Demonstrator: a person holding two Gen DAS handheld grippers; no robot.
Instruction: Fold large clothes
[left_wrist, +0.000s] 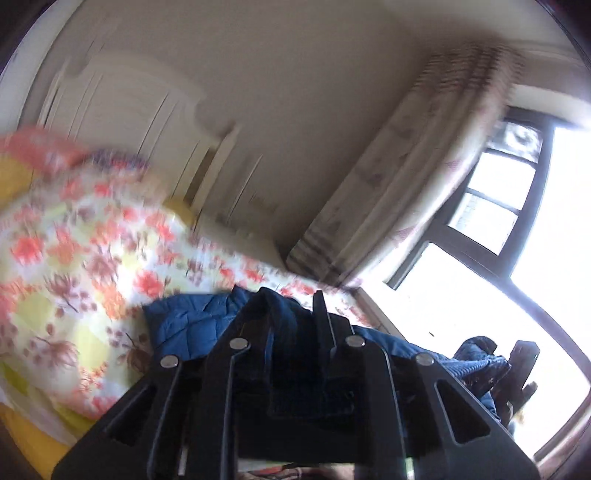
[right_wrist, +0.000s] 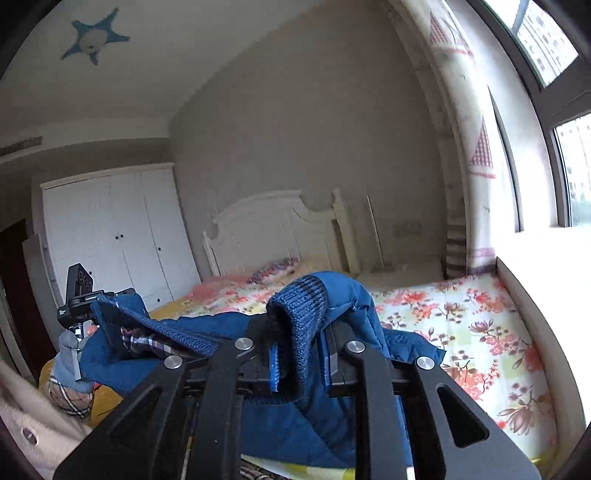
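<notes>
Above the floral-sheeted bed (right_wrist: 480, 332), the blue quilted jacket (right_wrist: 207, 332) is held lifted, its ribbed cuff (right_wrist: 299, 314) clamped in the right gripper (right_wrist: 299, 365) and another part pinched in the left gripper (left_wrist: 291, 332), apparently for spreading.

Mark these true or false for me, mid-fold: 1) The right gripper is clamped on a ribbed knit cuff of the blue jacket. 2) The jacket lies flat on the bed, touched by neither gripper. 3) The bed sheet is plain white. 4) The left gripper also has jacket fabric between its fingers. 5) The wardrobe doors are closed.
1) True: the right gripper is shut on the ribbed cuff of the blue jacket.
2) False: both grippers hold it, bunched and lifted above the bed.
3) False: the sheet is floral, red-orange on pale yellow and white.
4) True: the left gripper pinches dark blue fabric.
5) True: the white wardrobe doors are shut.
</notes>
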